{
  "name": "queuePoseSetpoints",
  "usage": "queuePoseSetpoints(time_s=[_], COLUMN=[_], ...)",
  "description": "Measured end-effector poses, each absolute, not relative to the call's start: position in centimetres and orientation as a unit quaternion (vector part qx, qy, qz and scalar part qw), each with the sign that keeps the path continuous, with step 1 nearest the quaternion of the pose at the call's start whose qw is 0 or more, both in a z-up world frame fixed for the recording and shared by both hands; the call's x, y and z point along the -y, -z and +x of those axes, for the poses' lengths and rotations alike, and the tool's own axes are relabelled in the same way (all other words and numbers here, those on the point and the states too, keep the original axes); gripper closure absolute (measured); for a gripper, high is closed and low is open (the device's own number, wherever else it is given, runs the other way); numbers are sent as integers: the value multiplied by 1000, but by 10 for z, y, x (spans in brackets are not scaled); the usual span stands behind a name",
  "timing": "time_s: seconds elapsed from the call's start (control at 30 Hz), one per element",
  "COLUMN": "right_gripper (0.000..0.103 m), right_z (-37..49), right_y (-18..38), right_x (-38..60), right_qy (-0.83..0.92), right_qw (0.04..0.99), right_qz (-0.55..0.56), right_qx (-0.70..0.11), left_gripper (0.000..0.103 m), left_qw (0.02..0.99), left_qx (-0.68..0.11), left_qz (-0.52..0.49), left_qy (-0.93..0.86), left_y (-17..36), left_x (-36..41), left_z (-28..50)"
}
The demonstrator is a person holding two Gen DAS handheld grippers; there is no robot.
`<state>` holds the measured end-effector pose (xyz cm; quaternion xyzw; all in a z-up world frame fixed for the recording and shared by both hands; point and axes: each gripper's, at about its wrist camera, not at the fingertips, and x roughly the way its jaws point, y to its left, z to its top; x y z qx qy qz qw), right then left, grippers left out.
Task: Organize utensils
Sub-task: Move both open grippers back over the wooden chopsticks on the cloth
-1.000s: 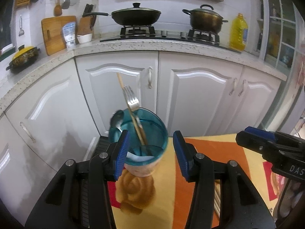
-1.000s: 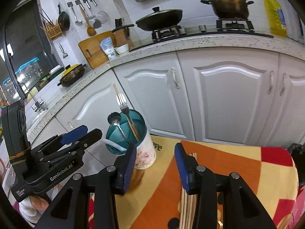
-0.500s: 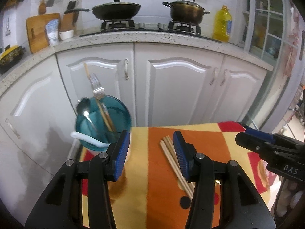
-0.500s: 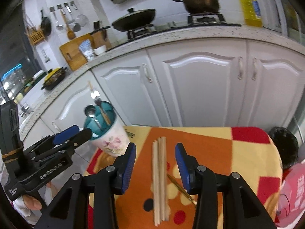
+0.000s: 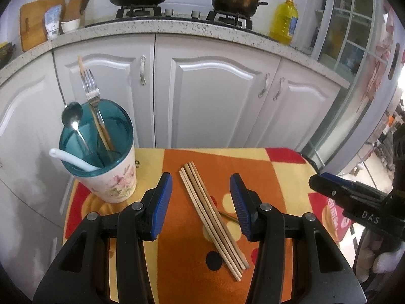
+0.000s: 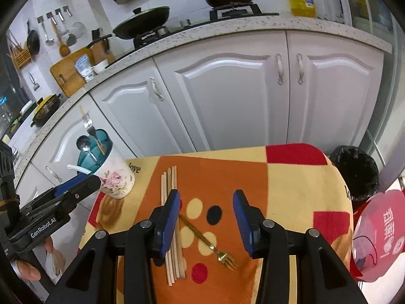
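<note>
Beside the floral ceramic cup (image 5: pixel 115 177) lay slim wooden chopsticks (image 5: pixel 212 217) and a gold metal fork (image 6: pixel 210 243) on the fuzzy patterned cloth (image 6: pixel 291 185). Left gripper (image 5: pixel 201 202) and right gripper (image 6: pixel 206 221) hovered, jaws apart, gripping nothing.

Both wrist cameras look steeply down, close over the patterned tablecloth (image 5: pixel 177 228) — sharing chopsticks (image 6: pixel 173 253), holder cup (image 5: pixel 111 177), cabinets behind.

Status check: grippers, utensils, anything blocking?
Left gripper and right gripper open, empty. Chopsticks and gold fork loose on cloth; cup holds others. Nothing blocking.
</note>
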<state>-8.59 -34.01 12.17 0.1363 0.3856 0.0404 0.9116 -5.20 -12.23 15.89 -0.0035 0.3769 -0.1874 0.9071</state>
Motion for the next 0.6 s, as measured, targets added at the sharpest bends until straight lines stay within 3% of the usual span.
queuePoseSetpoints(time_s=[0.5, 0.6], right_gripper=[60, 64], right_z=[-63, -53], right_y=[-58, -47], right_x=[332, 322], right_qy=[-86, -101], right_qw=[877, 871], right_qz=[138, 132], right_qx=[-451, -462], left_gripper=[57, 57], left_qw=[857, 851], left_qx=[-478, -488], left_qz=[-54, -47], left_qy=[184, 188], left_y=[-84, -72], left_x=[106, 116], left_z=[-25, -18])
